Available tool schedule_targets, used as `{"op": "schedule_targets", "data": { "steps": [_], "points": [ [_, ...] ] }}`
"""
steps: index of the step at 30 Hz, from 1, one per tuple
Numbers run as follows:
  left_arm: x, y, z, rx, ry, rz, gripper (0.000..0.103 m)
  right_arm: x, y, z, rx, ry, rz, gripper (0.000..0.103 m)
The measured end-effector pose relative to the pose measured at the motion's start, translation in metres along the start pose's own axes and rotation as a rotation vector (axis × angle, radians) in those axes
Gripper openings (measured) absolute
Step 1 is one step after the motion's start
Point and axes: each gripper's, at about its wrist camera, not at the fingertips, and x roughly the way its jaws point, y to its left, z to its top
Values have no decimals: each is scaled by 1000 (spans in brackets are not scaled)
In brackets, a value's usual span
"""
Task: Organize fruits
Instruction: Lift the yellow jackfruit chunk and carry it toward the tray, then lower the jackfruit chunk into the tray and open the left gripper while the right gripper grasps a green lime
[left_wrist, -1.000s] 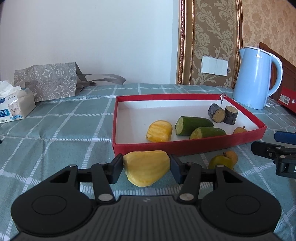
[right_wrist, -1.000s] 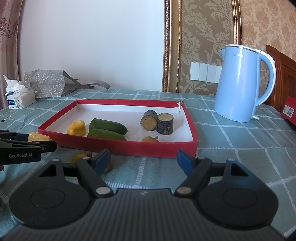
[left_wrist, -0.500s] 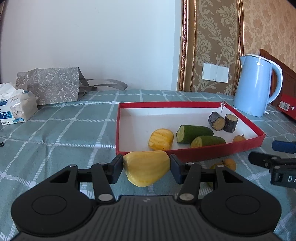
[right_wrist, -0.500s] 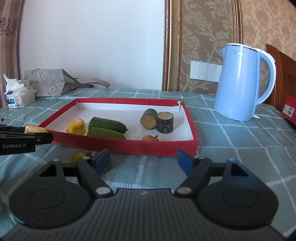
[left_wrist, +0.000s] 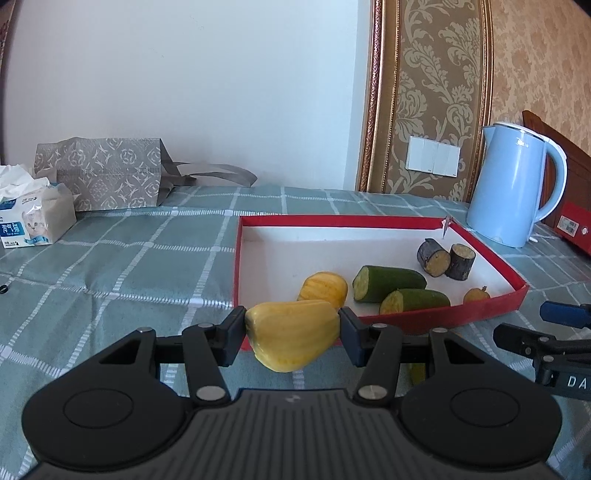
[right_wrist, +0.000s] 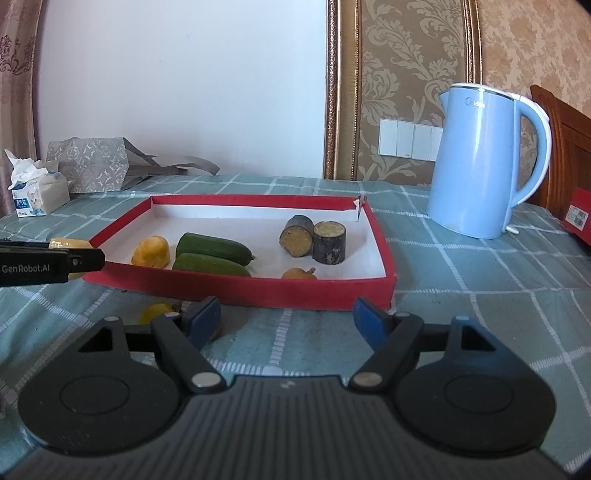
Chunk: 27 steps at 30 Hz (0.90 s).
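Currently the left gripper (left_wrist: 291, 334) is pinching a yellow fruit piece (left_wrist: 291, 338) across its width, pads pressed on both flanks, carried clear of the tablecloth (left_wrist: 110, 269) and just short of the near-left corner of the red tray (left_wrist: 436, 320), probably so it can go over the low wall and land beside the ridged yellow piece (left_wrist: 324, 290) already inside (same colour, so likely grouped). The held fruit looks waxy and smooth, wedge-shaped, blunt on top and tapering below; a side grip suits that. The right gripper (right_wrist: 287, 317) is spread wide with nothing between its blue pads, low over the cloth in front of the tray, likely lined up for the small yellow fruit (right_wrist: 157, 312) lying outside, just beside its left finger. Inside the tray: two dark green cucumber halves (left_wrist: 388, 282) with pale cut ends side by side, two bark-dark cylinder chunks (left_wrist: 445, 256) with yellow cut faces touching each other near the far right corner, and a small orange stemmed fruit (left_wrist: 476, 294) against the near wall. Tray is thin red card with a white floor, shallow walls. A glossy blue kettle (right_wrist: 476, 162) stands well apart on the right.
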Motion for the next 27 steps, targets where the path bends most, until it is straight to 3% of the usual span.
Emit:
{"op": "schedule_targets", "data": {
  "steps": [21, 27],
  "points": [
    [24, 5, 22, 4, -21, 25, 53, 2, 4, -1, -21, 24, 24, 77],
    [23, 7, 21, 0, -24, 18, 53, -10, 15, 2, -51, 51, 155, 77]
  ]
}}
